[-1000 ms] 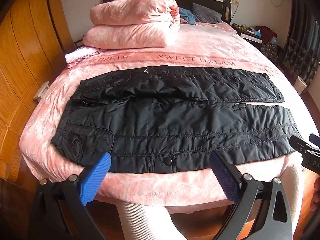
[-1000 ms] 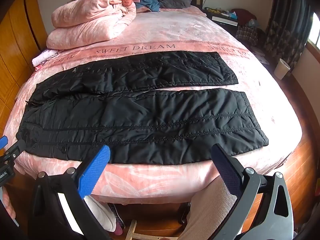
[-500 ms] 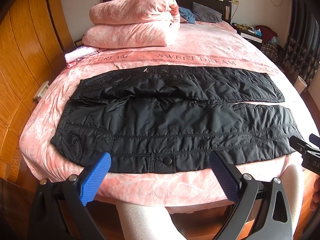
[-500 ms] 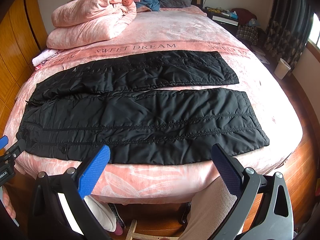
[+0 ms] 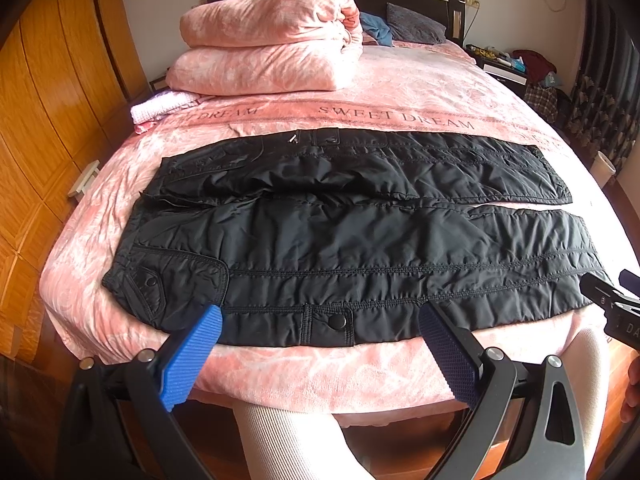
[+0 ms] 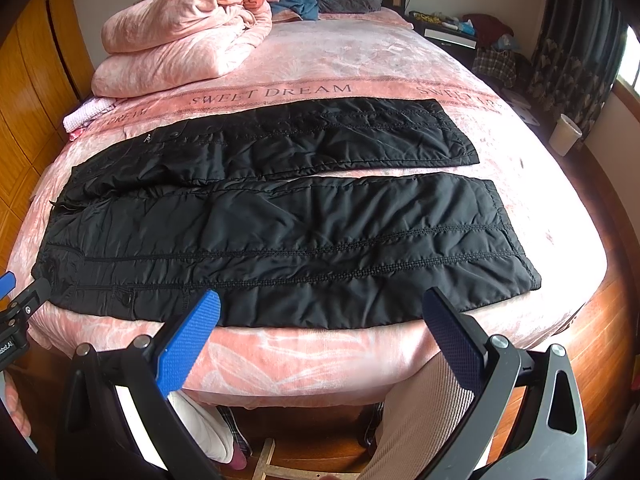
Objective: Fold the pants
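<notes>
Short of the bed's [image 5: 280, 376] near edge, the left tool [image 5: 320, 344] and right tool [image 6: 320, 332] are held apart, empty. Only one padded layer might be pinched, the slick cloth sliding crooked. Black quilted pants [image 6: 280, 224] are spread flat across the bed, waistband leftward, legs slightly parted, below the folded quilt [image 5: 268, 40].

Right gripper [image 5: 612, 312] cut off by right edge of left wrist view — jaws unreadable. Left gripper [image 6: 20, 312] clipped at left edge of right wrist view. Nightstand [image 6: 450, 34] clutter — too small to identify.
</notes>
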Demonstrator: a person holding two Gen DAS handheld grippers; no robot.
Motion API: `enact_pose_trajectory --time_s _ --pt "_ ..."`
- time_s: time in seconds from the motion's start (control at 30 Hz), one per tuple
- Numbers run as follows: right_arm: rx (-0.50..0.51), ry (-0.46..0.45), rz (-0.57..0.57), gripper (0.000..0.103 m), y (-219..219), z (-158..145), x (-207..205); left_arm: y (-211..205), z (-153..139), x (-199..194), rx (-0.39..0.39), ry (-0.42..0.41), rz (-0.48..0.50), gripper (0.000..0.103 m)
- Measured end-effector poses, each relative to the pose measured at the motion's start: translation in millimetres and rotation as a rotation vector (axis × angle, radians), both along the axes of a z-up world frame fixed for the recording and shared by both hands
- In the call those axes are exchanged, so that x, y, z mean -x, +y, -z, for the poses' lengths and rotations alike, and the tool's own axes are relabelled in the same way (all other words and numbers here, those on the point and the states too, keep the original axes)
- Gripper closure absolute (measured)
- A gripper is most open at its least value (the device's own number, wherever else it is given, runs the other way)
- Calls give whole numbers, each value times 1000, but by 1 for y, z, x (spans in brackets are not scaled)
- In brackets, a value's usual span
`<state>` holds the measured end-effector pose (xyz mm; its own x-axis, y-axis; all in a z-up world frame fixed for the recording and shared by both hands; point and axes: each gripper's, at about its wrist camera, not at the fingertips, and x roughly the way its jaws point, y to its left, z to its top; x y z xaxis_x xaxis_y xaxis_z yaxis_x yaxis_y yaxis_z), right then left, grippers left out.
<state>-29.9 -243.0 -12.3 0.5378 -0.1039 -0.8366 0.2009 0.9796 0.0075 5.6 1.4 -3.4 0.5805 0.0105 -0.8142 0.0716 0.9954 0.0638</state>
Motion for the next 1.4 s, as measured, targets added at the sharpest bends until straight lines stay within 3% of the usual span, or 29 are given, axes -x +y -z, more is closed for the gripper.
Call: enact_pose_trajectory --time_s 1.4 --pt "-16 22 6 2 -6 8 -9 0 3 -2 -7 6 -1 4"
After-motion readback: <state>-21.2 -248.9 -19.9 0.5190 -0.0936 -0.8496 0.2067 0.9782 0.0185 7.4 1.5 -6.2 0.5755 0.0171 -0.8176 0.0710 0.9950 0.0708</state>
